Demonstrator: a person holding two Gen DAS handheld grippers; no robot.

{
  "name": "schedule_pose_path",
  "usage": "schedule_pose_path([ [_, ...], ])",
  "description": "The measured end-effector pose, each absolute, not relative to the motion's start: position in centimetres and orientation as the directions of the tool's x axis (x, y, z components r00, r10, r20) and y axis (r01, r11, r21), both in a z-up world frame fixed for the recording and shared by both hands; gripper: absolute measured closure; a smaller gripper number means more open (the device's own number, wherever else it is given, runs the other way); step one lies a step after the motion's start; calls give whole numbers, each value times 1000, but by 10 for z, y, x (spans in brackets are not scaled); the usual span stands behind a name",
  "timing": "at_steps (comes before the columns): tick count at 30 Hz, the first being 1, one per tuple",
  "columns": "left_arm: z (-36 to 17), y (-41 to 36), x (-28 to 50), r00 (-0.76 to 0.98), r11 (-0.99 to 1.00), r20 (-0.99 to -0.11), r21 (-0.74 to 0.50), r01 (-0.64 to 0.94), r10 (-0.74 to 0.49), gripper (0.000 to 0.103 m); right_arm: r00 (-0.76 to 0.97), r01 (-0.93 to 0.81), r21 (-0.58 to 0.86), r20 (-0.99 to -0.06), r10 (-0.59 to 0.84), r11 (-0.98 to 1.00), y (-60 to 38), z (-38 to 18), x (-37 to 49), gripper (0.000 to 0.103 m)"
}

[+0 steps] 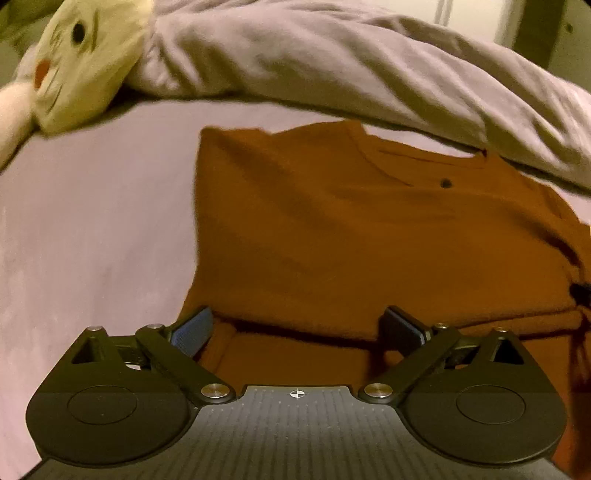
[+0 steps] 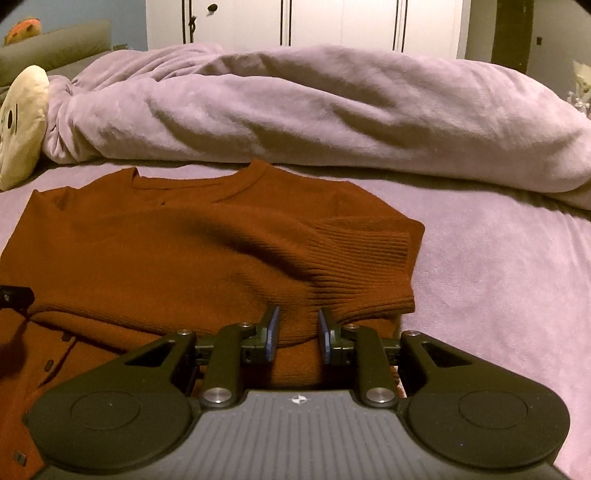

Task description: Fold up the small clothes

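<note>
A rust-orange knit cardigan (image 1: 351,236) lies on the lilac bed sheet (image 1: 92,229), its lower part folded up over its body and its sleeves folded in. It also shows in the right wrist view (image 2: 184,254). My left gripper (image 1: 299,328) is wide open over the folded hem edge, touching nothing. My right gripper (image 2: 297,328) has its jaws partly closed around a raised fold of the knit near the ribbed cuff (image 2: 369,254). The tip of the left gripper shows at the left edge of the right wrist view (image 2: 14,295).
A bunched lilac blanket (image 2: 295,110) lies across the bed just behind the cardigan. A cream plush toy (image 1: 85,62) sits at the back left. White wardrobe doors (image 2: 314,22) stand behind the bed. Bare sheet (image 2: 498,277) lies to the right of the cardigan.
</note>
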State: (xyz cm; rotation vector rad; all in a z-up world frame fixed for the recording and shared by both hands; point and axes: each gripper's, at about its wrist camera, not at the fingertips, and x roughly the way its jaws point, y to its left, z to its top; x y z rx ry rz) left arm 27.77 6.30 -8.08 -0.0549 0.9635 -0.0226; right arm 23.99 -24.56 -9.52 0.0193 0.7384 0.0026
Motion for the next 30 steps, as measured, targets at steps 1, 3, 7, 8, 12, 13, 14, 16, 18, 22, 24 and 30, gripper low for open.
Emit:
schedule_pose_path([
  [1,-81,65,276,566,998,-823,-65,-12,-47,1,738,1,11,-675,7,1000,-245,-95,240,83],
  [3,-80,67,271,564,998,-825,-61,-7,-46,1,736,-9,-12,-677,-2,1000,-242,-95,240,83],
  [7,-80,65,266,541,1000,-841,-19,5,-18,1,728,-31,-63,-685,-21,998,-236,-94,241,81],
  [8,-80,65,264,539,1000,-842,-14,7,-16,1,725,-32,-72,-688,-27,997,-235,-93,241,81],
  [12,-77,65,255,537,1000,-843,-19,14,-23,1,717,-49,-125,-695,-52,991,-230,-92,240,80],
  [13,-75,66,253,538,1000,-843,-22,12,-25,1,715,-59,-145,-697,-59,988,-229,-92,239,80],
  [14,-73,67,252,539,1000,-842,-26,8,-26,1,711,-69,-168,-700,-70,983,-227,-91,238,79],
  [16,-66,71,244,547,999,-836,-53,-10,-39,1,691,-82,-202,-717,-90,976,-225,-90,237,78],
  [18,-57,78,229,564,993,-821,-119,-18,-88,1,668,-68,-219,-735,-118,973,-226,-85,233,79],
  [22,-45,90,192,598,988,-791,-152,9,-127,1,677,1,-105,-732,-78,994,-240,-68,193,78],
  [24,-47,97,173,600,990,-790,-138,25,-125,1,669,18,-40,-742,-42,999,-252,-72,161,78],
  [30,-61,126,131,562,992,-822,-123,-22,-89,1,663,69,142,-746,61,987,-292,-89,57,70],
])
